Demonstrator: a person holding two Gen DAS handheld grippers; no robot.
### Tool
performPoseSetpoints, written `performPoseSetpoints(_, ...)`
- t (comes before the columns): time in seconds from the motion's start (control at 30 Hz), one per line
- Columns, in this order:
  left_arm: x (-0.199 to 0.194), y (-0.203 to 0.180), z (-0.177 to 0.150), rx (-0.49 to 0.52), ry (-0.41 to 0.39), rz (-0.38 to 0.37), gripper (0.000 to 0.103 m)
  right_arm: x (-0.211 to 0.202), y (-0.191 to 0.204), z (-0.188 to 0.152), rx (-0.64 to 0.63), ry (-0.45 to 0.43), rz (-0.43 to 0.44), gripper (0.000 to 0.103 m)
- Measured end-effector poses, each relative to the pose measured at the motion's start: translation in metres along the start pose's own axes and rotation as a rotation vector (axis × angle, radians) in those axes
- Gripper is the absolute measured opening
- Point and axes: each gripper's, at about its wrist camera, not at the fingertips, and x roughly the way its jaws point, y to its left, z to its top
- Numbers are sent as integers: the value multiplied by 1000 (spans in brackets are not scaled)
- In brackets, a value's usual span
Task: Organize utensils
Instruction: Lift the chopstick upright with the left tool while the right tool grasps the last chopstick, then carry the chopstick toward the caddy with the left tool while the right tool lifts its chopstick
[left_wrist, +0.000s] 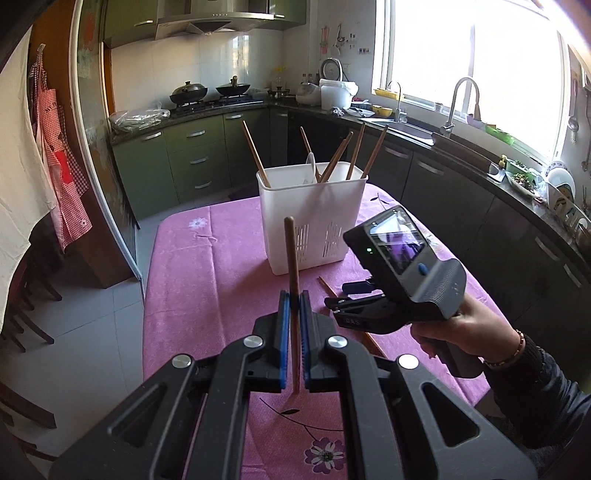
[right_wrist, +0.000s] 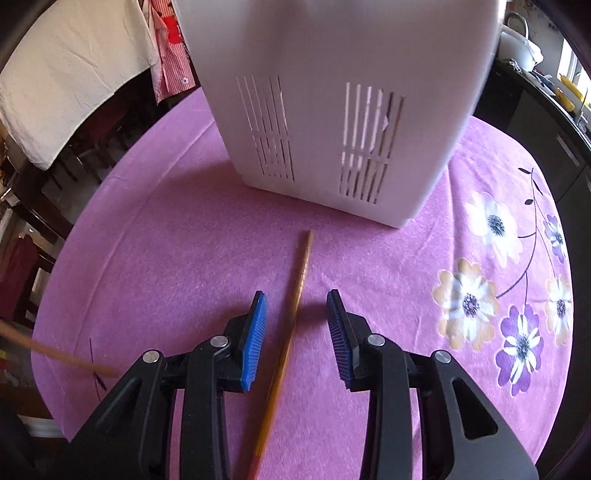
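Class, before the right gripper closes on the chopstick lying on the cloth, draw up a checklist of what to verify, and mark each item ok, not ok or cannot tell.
1. Loose chopstick lies between the right gripper jaws: ok.
2. Right jaws open, pads not yet pressing on it: ok.
3. Chopstick lies flat on the pink tablecloth, apart from the white holder: ok.
4. Left gripper shut on its own chopstick, held upright: ok.
5. Room left in the holder among the chopsticks standing there: ok.
6. Right pads low enough to catch the chopstick: cannot tell.
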Motion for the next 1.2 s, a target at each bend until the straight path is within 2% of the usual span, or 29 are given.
performPoseSetpoints(0.17,-1,4,-2,-2,-5,-10,6,4,12,6,-26,14,-46,33)
performPoseSetpoints(0.27,-1,5,-3,-1,-5,-14,6,6,14,6,-34,15,-40,21)
performPoseSetpoints(0.33,-1,5,-3,-3,-5,-13,6,7,16,6,-35,13,-31,9)
performPoseSetpoints(0.5,-1,6,-4,-8,-2,-9,6,7,14,9,-20,-2,-11,6)
performPoseSetpoints(0.67,-1,10,-4,-11,4,-2,6,-33,2,4,21,-125,37,7)
performPoseSetpoints(0.9,-2,10,-4,-8,1,1,6,-144,-10,-23,36,-408,33,7)
performPoseSetpoints(1.0,-2,10,-4,-4,-1,2,6,-171,-15,-42,31,-454,17,7)
performPoseSetpoints(1.2,-3,9,-3,0,-1,5,6,-192,-14,-79,46,-518,13,7)
